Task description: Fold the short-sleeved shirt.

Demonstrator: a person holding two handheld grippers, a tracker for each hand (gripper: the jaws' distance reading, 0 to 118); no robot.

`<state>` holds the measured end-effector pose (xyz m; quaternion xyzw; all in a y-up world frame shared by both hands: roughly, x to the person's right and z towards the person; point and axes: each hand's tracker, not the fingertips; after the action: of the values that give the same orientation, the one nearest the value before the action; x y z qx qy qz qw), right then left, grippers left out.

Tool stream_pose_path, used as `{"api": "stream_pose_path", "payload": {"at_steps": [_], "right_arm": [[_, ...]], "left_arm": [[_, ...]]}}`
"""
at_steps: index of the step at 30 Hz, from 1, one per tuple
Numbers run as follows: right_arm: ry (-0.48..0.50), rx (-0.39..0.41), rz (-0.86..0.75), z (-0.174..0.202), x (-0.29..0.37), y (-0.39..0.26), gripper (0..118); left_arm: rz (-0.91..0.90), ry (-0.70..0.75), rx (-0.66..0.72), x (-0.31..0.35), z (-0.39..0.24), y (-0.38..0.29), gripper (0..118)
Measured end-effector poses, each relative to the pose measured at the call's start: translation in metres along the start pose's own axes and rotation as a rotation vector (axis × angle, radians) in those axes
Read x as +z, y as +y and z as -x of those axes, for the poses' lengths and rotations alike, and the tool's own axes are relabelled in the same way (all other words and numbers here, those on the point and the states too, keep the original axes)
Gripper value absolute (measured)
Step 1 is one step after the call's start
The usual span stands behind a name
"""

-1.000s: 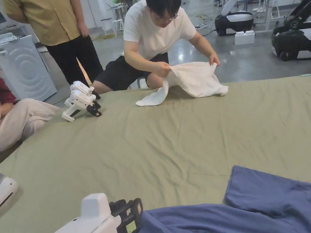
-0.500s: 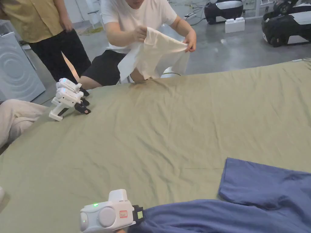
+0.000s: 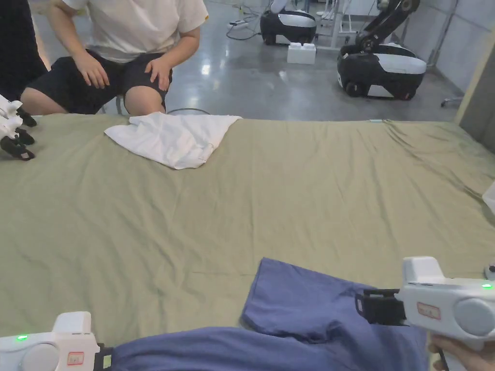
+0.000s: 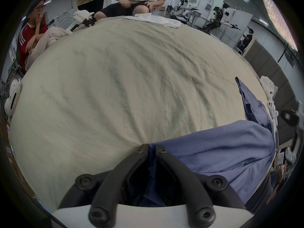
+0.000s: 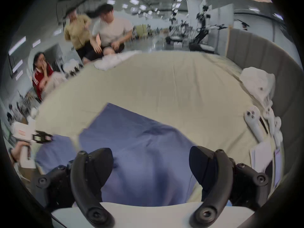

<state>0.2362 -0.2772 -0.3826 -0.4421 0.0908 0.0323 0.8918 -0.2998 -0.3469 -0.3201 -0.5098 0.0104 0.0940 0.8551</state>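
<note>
Left gripper view – left gripper (image 4: 152, 148) pinching shirt (image 4: 213, 159).

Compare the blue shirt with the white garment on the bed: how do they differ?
The blue shirt lies at the near edge; the white garment lies at the far edge.
The left tool is shut on the blue shirt; nothing holds the white garment.
Both rest on the green sheet.

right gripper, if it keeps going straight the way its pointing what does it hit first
Probably the blue shirt: the open right gripper points over it, with cloth lying between and ahead of the jaws. Beyond is bare green sheet. Its height above the shirt is unclear.
</note>
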Motion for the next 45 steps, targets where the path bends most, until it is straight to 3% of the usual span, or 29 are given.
{"api": "stream_pose_path", "payload": {"at_steps": [2, 5, 7, 9, 10, 11, 12, 14, 17, 21, 25, 31, 37, 45], "right_arm": [[-0.071, 0.067, 0.057, -0.007, -0.04, 0.017, 94], [-0.129, 0.103, 0.107, -0.018, -0.087, 0.033, 93], [-0.151, 0.076, 0.189, -0.025, -0.111, 0.035, 81], [-0.05, 0.007, 0.205, -0.029, -0.114, 0.029, 70], [-0.087, 0.03, 0.174, -0.029, -0.106, 0.029, 57], [-0.047, 0.04, 0.158, -0.027, -0.102, 0.027, 38], [-0.036, 0.063, 0.153, -0.024, -0.095, 0.025, 2], [-0.042, 0.098, 0.147, -0.02, -0.087, 0.022, 0], [-0.038, 0.064, 0.069, -0.016, -0.06, 0.019, 0], [-0.004, 0.023, -0.157, -0.015, 0.028, 0.022, 0], [0.027, -0.063, -0.361, -0.013, 0.126, 0.026, 0], [-0.022, -0.073, -0.594, -0.006, 0.234, 0.049, 0], [-0.113, -0.092, -0.751, -0.011, 0.292, 0.095, 0], [-0.189, -0.126, -0.836, -0.018, 0.31, 0.163, 0]], "left_arm": [[0.006, -0.005, 0.003, 0.0, 0.001, 0.001, 6], [0.008, -0.02, 0.022, -0.001, 0.005, 0.001, 6], [0.003, -0.025, 0.035, 0.0, 0.006, 0.0, 6], [-0.005, -0.019, 0.023, -0.001, 0.004, -0.002, 6], [-0.009, -0.013, 0.01, -0.001, 0.004, -0.003, 6], [-0.013, -0.007, 0.002, -0.002, 0.003, -0.003, 6], [-0.015, -0.001, -0.008, -0.002, 0.001, -0.004, 6], [-0.017, 0.003, -0.025, 0.001, 0.0, -0.003, 4], [-0.052, -0.056, -0.021, 0.02, 0.009, 0.003, 3], [-0.274, -0.141, 0.015, 0.094, 0.017, 0.016, 3], [-0.443, -0.191, -0.072, 0.177, 0.009, 0.036, 2], [-0.699, -0.223, -0.131, 0.288, -0.011, 0.061, 2], [-0.878, -0.165, -0.135, 0.35, -0.018, 0.099, 2], [-0.966, -0.08, -0.137, 0.364, -0.022, 0.153, 2]]}}
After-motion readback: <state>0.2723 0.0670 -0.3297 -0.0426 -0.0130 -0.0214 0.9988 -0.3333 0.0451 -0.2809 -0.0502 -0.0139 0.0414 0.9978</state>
